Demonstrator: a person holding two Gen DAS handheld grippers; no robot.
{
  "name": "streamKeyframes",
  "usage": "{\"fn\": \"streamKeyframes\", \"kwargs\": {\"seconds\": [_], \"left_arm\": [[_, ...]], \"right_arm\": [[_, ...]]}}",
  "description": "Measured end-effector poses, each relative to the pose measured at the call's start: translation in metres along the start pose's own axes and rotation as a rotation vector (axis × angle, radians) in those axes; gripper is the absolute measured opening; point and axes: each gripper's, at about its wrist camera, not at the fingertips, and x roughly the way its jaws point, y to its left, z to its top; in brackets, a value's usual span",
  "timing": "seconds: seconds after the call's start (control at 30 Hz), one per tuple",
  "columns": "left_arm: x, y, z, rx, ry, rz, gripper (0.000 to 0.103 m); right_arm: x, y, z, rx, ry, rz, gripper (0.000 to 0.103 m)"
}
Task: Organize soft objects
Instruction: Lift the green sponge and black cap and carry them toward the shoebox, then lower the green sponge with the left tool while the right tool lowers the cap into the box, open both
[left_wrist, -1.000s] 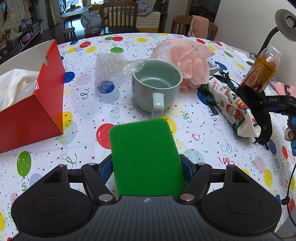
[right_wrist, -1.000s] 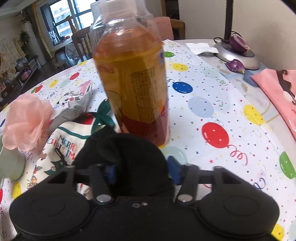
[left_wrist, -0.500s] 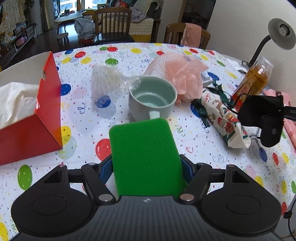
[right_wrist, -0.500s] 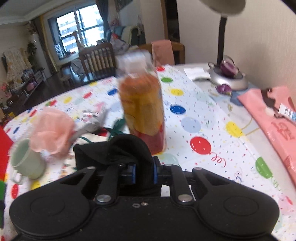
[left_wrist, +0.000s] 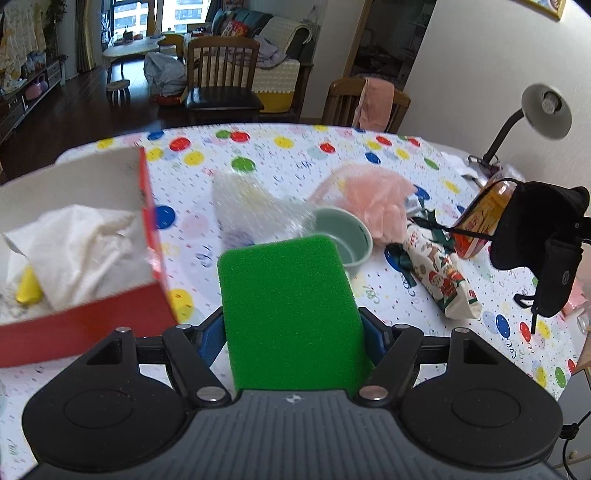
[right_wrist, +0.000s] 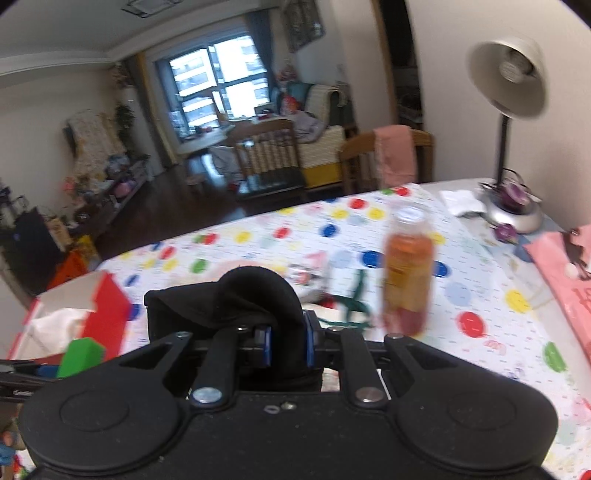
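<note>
Closest in, the left gripper (left_wrist: 293, 334) is clamped on the green sponge (left_wrist: 288, 314), blue pads pressing both its sides, the sponge standing up between the fingers and held clear above the table (left_wrist: 295, 155). Over on the other side, the right gripper (right_wrist: 288, 341) has just been closing and now pinches a black fabric pouch (right_wrist: 236, 295), the cloth bunched between its blue pads; from the left wrist view that pouch hangs in the air with a cord dangling below it.

Just left of the sponge sits the red box (left_wrist: 122, 317), open at the top: crumpled white tissue (left_wrist: 81, 251) fills it and something small and yellow (left_wrist: 27, 291) lies at its near left edge. What else lies under the tissue I cannot tell.

A step further, half hidden behind the sponge, the pale green mug (left_wrist: 347, 240) stands upright; nothing shows inside the part of it that is visible. Touching its left rim is a wad of bubble wrap (left_wrist: 251, 206), behind its right side a pink mesh pouf (left_wrist: 373, 199).

Right of the mug lies a Christmas-print pouch (left_wrist: 439, 277) with green ribbon, and beyond that the bottle (right_wrist: 408, 273) of amber drink, capped and upright. Far back right, the desk lamp (right_wrist: 506, 81).
</note>
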Motion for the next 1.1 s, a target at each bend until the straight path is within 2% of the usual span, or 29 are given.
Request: {"fn": "streamKeyframes", "kwargs": {"seconds": [0.3,0.63,0.87,1.1], "left_arm": [[-0.043,0.057,0.013,-0.012,-0.044,0.015,0.073],[-0.08,0.145,0.031,-0.072,-0.125,0.129,0.073],[-0.083,0.203,0.043,-0.098,-0.127,0.197,0.073],[-0.07,0.241,0.055,-0.083,-0.119,0.24,0.073]], "right_arm": [[0.012,0.099,0.017,-0.087,0.0,0.113,0.016],[0.043,0.205,0.023,-0.181,-0.002,0.193,0.017],[0.075,0.261,0.025,-0.211,0.028,0.224,0.017],[0.108,0.314,0.022,-0.294,0.043,0.222,0.017]]}}
